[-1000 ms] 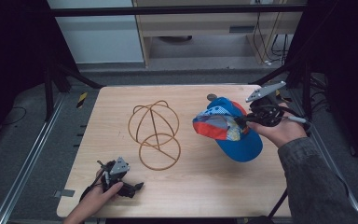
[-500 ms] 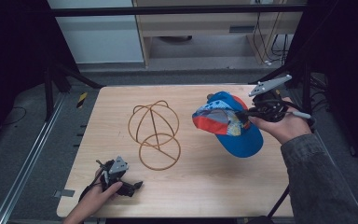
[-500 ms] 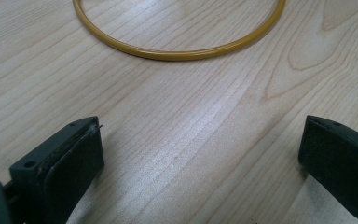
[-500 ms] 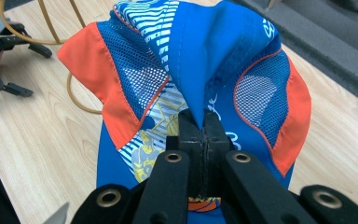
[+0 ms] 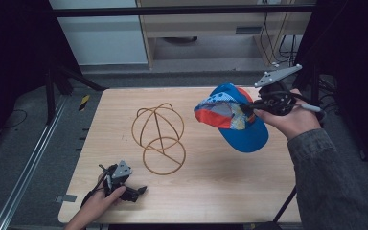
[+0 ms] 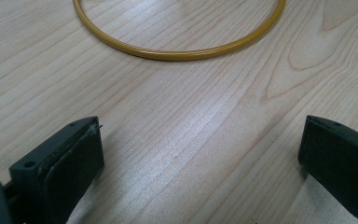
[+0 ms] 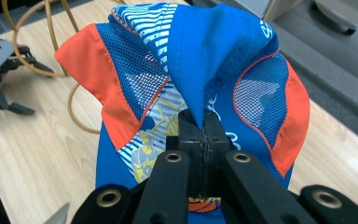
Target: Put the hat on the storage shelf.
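Cap: the cap (image 5: 232, 117) is held above the right part of the desk (image 5: 211, 191); its brim hangs down.
Right gripper: on the right gripper (image 7: 200, 140) the jaws are closed on a fold of the cap's cloth.
Stand: the wire stand (image 5: 159, 136) is placed left of the cap, well apart; it is probably the goal.
Left gripper: the left gripper (image 6: 200, 154) is rested near the stand's base ring; its jaws are wide apart, nothing between them.

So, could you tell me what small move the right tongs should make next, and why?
Probably carry the cap leftward toward the wire stand. The right tongs are shut on its fabric, it hangs above the table, and the stand's dome is bare.
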The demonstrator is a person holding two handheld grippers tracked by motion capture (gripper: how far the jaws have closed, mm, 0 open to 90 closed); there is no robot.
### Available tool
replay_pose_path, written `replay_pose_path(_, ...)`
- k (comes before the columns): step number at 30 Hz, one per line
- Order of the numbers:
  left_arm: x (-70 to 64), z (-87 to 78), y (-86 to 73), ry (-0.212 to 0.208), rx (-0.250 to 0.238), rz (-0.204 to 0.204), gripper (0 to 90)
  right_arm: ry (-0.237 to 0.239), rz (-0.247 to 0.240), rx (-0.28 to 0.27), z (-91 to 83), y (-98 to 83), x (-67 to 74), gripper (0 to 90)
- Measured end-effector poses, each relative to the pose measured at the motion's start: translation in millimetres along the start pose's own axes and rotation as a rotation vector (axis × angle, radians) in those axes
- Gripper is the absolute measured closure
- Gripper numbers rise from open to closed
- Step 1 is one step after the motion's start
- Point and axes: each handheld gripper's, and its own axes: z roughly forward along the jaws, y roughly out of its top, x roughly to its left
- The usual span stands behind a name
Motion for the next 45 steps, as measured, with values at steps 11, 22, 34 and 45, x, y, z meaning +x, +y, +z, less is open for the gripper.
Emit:
replay_pose_path(11,0.0,0.0,0.0,0.000,0.000,0.000,0.0,-0.001,-0.039,-0.025,1.7,31.6,7.8,90.0)
replay_pose_path(22,-0.1,0.0,0.0,0.000,0.000,-0.001,0.0,0.006,-0.069,-0.046,13.1,62.6,17.2,90.0)
replay_pose_path(34,-0.1,0.0,0.0,-0.001,0.000,0.000,0.0,0.026,-0.084,-0.067,32.8,88.0,26.5,90.0)
replay_pose_path(45,-0.1,0.0,0.0,-0.001,0.000,0.000,0.0,0.057,-0.110,-0.075,56.6,115.5,40.1,90.0)
